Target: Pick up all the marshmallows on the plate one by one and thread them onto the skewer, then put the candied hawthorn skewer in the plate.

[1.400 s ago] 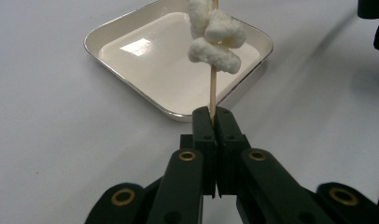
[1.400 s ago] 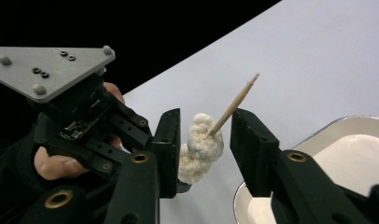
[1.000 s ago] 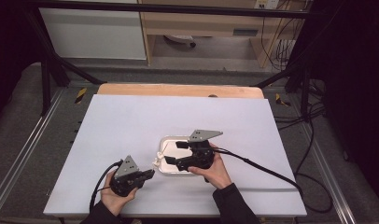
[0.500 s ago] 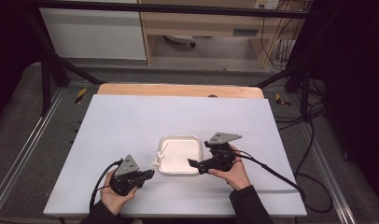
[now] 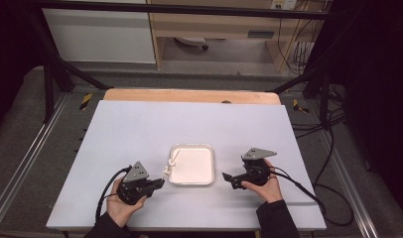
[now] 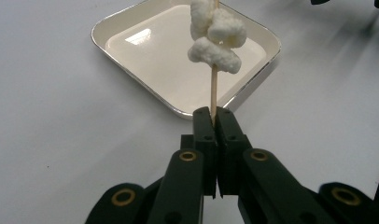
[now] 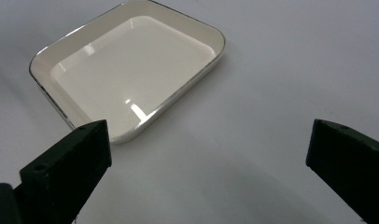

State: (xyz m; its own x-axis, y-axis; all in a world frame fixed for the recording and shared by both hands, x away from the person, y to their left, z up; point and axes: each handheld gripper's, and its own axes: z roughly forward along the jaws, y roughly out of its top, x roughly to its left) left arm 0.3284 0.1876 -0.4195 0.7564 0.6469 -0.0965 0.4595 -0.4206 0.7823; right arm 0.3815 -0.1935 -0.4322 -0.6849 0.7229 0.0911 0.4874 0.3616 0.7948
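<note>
Skewer [image 6: 214,88] clamped in left hand-held gripper [image 6: 214,112]; tray [image 7: 57,56] bare; right hand-held gripper [image 7: 208,154] just spread.

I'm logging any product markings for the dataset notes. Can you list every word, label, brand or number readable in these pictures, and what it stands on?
There is no readable text.
Tray: plain cream, no marking.
Skewer with white puffed pieces, held in the shut left tool: no print.
Right tool, open: plain black.
Yellow-and-black tags on the frame: stripes, nothing legible.
</note>
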